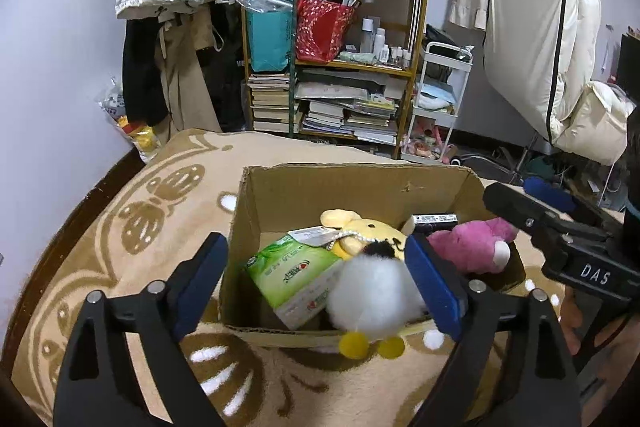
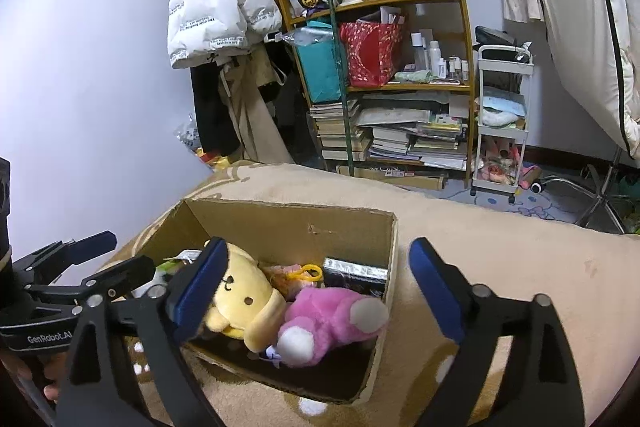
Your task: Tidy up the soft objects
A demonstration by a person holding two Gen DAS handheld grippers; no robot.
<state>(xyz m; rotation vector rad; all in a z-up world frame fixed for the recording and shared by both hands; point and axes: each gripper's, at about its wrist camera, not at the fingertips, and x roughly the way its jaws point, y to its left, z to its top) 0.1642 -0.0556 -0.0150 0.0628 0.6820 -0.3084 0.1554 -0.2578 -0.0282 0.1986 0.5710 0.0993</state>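
An open cardboard box (image 1: 280, 195) stands on the tan blanket; it also shows in the right wrist view (image 2: 288, 227). Inside lie a yellow dog plush (image 2: 240, 291), a pink plush (image 2: 328, 319), a green tissue pack (image 1: 292, 271) and a black item (image 1: 434, 219). A fluffy white plush with yellow feet (image 1: 376, 303) lies over the box's near rim, against the right finger of my left gripper (image 1: 316, 279), whose jaws stand wide apart. My right gripper (image 2: 316, 283) is open and empty above the box's right side; it also shows in the left wrist view (image 1: 560, 227).
A wooden shelf (image 1: 332, 59) with books, bags and bottles stands behind the bed, a white trolley (image 2: 504, 115) beside it. Jackets hang on the left wall. The patterned blanket (image 1: 160, 211) spreads around the box.
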